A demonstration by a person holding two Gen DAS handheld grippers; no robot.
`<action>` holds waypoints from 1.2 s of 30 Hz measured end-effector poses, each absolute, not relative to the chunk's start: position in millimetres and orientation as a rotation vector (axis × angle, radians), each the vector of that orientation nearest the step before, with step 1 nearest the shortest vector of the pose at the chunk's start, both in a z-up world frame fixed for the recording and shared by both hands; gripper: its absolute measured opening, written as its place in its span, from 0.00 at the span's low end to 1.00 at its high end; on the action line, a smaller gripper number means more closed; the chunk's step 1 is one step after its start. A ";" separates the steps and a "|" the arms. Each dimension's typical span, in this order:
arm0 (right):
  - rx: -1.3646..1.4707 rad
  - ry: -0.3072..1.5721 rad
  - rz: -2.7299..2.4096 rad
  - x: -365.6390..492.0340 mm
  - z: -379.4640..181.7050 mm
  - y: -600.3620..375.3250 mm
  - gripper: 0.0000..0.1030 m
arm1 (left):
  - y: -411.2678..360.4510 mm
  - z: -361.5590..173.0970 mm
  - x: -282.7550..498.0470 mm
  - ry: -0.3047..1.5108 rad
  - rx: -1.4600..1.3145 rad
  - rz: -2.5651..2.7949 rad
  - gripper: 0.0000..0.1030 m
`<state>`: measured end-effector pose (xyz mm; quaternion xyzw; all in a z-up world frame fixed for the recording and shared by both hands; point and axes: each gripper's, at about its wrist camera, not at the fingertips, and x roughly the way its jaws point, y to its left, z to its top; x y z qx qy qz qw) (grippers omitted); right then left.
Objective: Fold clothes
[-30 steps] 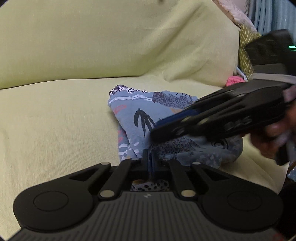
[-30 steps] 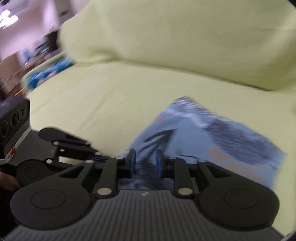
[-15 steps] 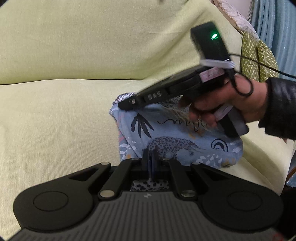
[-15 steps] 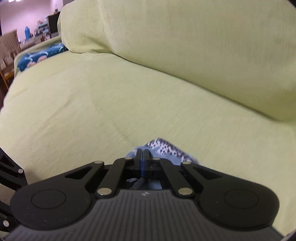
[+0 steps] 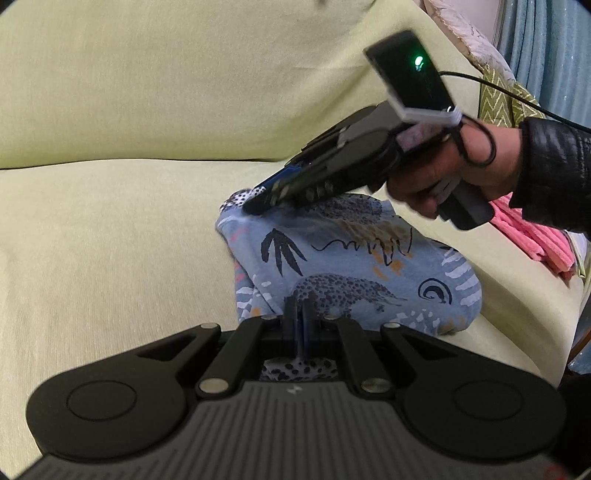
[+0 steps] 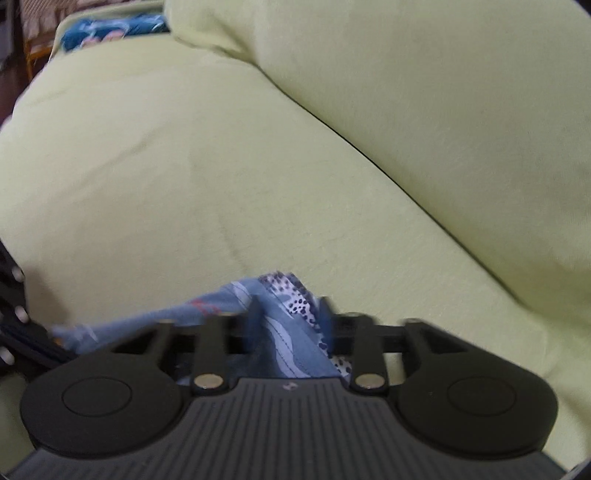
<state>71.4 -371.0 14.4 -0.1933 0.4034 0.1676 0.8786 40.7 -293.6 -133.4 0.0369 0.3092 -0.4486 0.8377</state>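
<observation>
A blue printed garment with leopards and leaves lies bunched on the yellow-green sofa seat. My left gripper is shut on its near edge. In the left wrist view my right gripper reaches in from the right and rests on the garment's far corner. In the right wrist view the right gripper stands open with a fold of the garment between its fingers, blurred.
The sofa backrest rises behind the seat. A pink cloth and a chevron cushion lie at the right. Another blue patterned cloth lies at the sofa's far end.
My right gripper moved from beside my left one to the garment's far corner, was shut half a second ago and now stands open. The left gripper kept its hold.
</observation>
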 end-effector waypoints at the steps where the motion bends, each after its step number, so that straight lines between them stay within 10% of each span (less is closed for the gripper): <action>1: -0.424 0.819 0.338 66.3 19.2 -371.3 0.02 | -293.2 -132.8 39.2 0.650 0.085 -0.949 0.07; 10: -0.241 0.786 0.243 60.5 0.0 -403.7 0.04 | -293.3 -134.2 45.1 0.656 0.053 -0.939 0.07; 12: -0.171 0.776 0.185 61.9 6.3 -414.0 0.22 | -289.9 -135.1 49.5 0.683 0.008 -0.938 0.07; 36: 0.270 0.571 -0.144 -157.8 -5.9 -416.6 0.15 | -388.9 -94.9 85.6 0.682 0.301 -1.051 0.18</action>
